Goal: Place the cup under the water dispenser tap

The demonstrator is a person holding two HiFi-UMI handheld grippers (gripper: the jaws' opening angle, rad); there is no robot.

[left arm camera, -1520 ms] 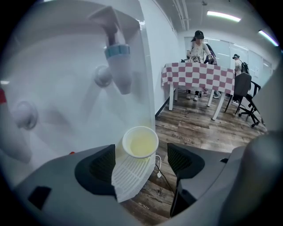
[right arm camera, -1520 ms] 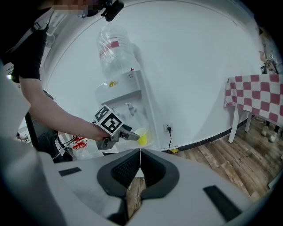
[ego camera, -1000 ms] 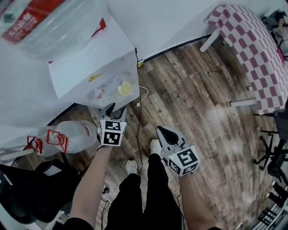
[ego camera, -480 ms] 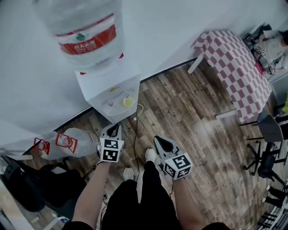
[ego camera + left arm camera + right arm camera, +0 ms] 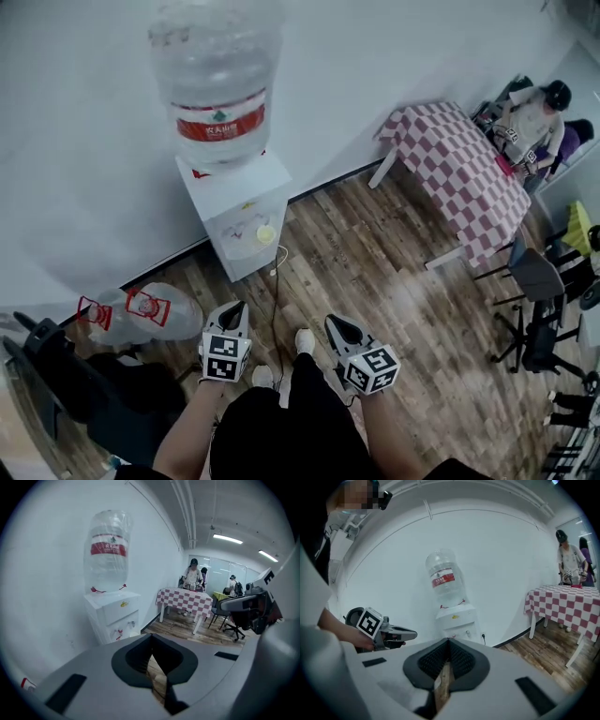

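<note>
A yellow cup stands in the tap recess of the white water dispenser, which carries a big clear bottle. My left gripper hovers well back from the dispenser over the wooden floor, shut with nothing in it. To its right my right gripper is level with it, shut and empty too. The left gripper view shows the dispenser ahead past the closed jaw tips of the left gripper. In the right gripper view, the dispenser and the left gripper lie beyond the right gripper.
A spare water bottle lies on the floor left of the dispenser. A cable runs from the dispenser across the floor. A red-checked table stands to the right, with people and office chairs beyond it. Dark gear sits at lower left.
Both grippers have drawn back and up from the dispenser, which now looks smaller and farther off. The left gripper's jaws have closed empty; the cup stays in the recess.
</note>
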